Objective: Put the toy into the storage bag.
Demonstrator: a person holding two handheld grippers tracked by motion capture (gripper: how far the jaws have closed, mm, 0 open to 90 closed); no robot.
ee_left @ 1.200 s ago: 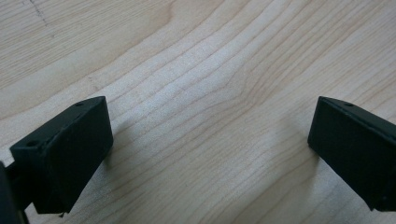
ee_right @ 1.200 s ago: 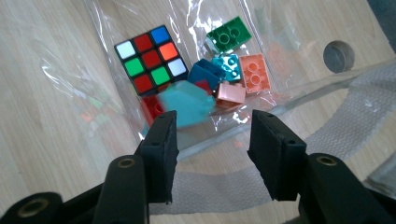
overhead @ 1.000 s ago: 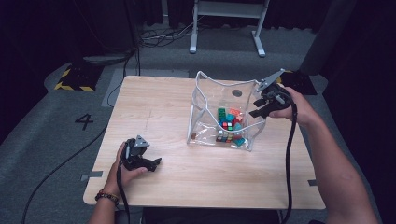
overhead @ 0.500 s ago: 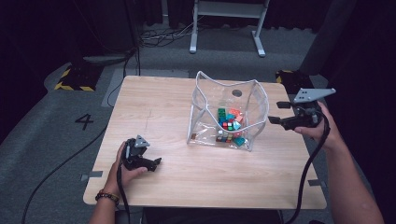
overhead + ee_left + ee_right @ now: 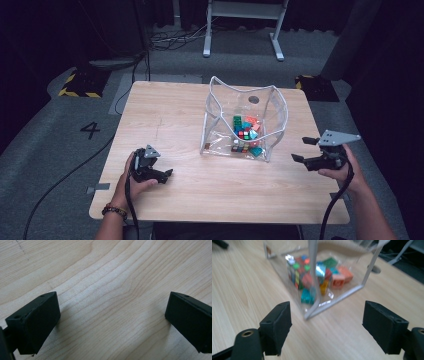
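The right tongs [image 5: 305, 149] hang just off the right side of the clear bag [image 5: 245, 122], jaws spread wide with nothing between them — they have just been opening as the hand drew away from the bag's rim. In the right gripper view the bag's near corner stands straight ahead of the tongs [image 5: 325, 322], beyond the jaw tips and not touching them, with the heap of coloured blocks [image 5: 314, 277] behind the clear wall.

The left tongs [image 5: 162, 176] rest low on the surface [image 5: 165, 115], well to the left of the bag, jaws apart over bare wood; the left gripper view shows the grain of the surface [image 5: 112, 297] between the two black jaws and no object near them.

The blocks [image 5: 246, 135] lie gathered at the bottom of the bag, which stands upright and open at the top. My reading is that a drop into the bag is finished and the right hand is pulling clear. No loose block lies on the surface near either pair of tongs, so the next move likely calls for settling the right hand down — or, if the bag is to be shifted or closed, for bringing the open right tongs back onto its rim without tipping it.
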